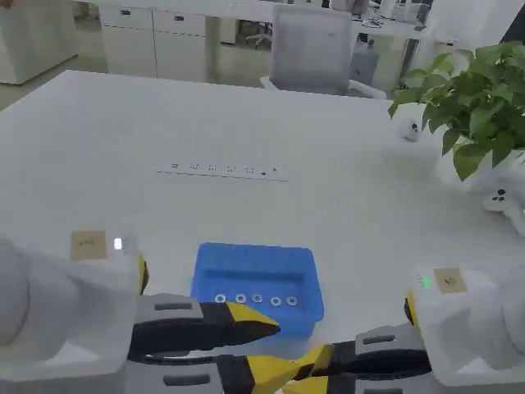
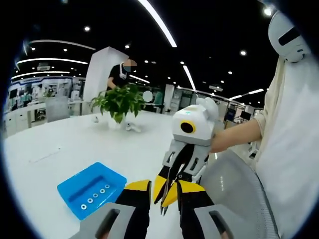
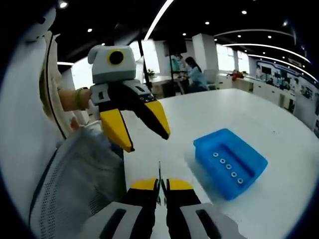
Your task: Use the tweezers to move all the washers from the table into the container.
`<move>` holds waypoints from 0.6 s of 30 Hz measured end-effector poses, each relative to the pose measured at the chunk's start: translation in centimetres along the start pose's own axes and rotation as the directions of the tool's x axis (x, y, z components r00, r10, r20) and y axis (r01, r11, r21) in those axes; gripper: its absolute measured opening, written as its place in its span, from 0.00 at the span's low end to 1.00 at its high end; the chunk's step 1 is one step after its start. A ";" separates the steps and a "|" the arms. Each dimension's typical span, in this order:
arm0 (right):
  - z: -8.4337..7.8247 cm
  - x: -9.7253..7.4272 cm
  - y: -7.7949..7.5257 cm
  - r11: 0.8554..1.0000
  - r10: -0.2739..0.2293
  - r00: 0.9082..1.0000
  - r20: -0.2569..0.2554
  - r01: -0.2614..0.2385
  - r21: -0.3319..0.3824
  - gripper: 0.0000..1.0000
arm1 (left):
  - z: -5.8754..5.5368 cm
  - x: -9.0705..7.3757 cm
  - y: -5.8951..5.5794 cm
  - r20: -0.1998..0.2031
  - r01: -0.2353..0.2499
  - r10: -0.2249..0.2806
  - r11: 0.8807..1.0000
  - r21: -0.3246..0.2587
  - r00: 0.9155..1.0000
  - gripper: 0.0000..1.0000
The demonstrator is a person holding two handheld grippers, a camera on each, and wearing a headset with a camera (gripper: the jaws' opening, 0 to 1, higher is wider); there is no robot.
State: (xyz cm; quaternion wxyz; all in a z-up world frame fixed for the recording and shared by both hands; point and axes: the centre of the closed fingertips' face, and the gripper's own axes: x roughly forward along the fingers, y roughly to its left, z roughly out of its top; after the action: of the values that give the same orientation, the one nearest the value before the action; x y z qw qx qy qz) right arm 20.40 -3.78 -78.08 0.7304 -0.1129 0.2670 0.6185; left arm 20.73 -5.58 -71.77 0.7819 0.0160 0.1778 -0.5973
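Note:
A blue container [image 1: 246,256] stands near the table's front edge, with several washers [image 1: 257,300] in a row inside it. In front of it my two grippers face each other. My left gripper [image 1: 261,345] is open, its yellow-tipped jaws spread on either side of the right gripper's tip. My right gripper [image 3: 160,184] is shut on thin metal tweezers [image 3: 159,172], which point toward the left gripper [image 3: 147,142]. In the left gripper view the right gripper [image 2: 167,196] hangs just ahead of my jaws with the tweezers [image 2: 162,208] sticking out. The container [image 2: 75,191] lies to the left.
A potted plant [image 1: 484,98] and a white controller [image 1: 500,199] sit at the table's right. A power strip [image 1: 221,170] is set into the tabletop mid-table. An office chair [image 1: 312,49] stands beyond the far edge. A mesh chair [image 2: 234,194] is close to the grippers.

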 end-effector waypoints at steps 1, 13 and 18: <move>-0.2 0.0 0.2 1.000 0.000 1.000 -0.008 0.000 -0.004 0.03 | -0.2 0.3 -0.2 -0.011 0.013 -0.013 1.000 0.006 1.000 0.17; -2.3 0.5 1.2 0.995 -0.019 0.992 -0.126 0.005 -0.104 0.03 | -1.9 2.3 -1.4 -0.161 0.118 -0.100 0.987 0.109 0.982 0.03; -2.7 0.7 0.8 0.989 -0.031 0.985 -0.169 0.006 -0.151 0.03 | -2.5 2.2 -1.4 -0.214 0.140 -0.104 0.977 0.159 0.971 0.00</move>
State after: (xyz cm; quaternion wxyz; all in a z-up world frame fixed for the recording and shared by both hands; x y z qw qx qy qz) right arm 19.04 -4.41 -80.55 0.6999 -0.2226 0.2805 0.6179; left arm 19.22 -7.42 -74.51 0.7168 0.1341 0.2056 -0.6526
